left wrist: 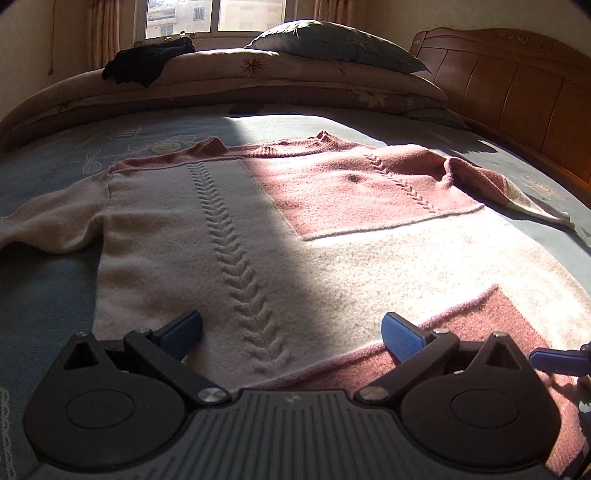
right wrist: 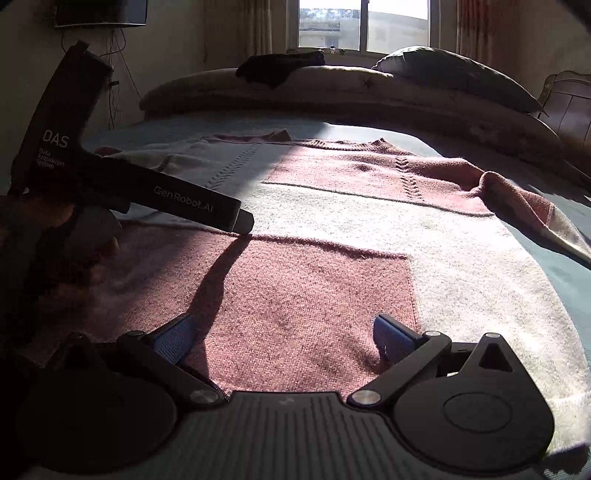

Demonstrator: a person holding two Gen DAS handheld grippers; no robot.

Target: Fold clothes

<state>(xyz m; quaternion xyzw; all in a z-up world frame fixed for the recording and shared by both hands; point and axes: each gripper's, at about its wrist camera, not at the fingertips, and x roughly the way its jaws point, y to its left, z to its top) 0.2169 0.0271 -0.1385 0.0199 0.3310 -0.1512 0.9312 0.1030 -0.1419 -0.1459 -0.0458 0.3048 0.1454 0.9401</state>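
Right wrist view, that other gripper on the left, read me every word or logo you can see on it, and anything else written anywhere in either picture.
"DAS" on the upright body of the left gripper.
"Data Acquisition System" in small print just below it, only barely readable.
"GenRobot.AI" along its long black bar.
Nothing readable on the sweater, the bedding, or in the left wrist view.

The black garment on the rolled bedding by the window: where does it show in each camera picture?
Left wrist view: black garment upper left, below the window.
Right wrist view: black garment top centre, left of the window.
Shared landmark: dark pillow to its right.
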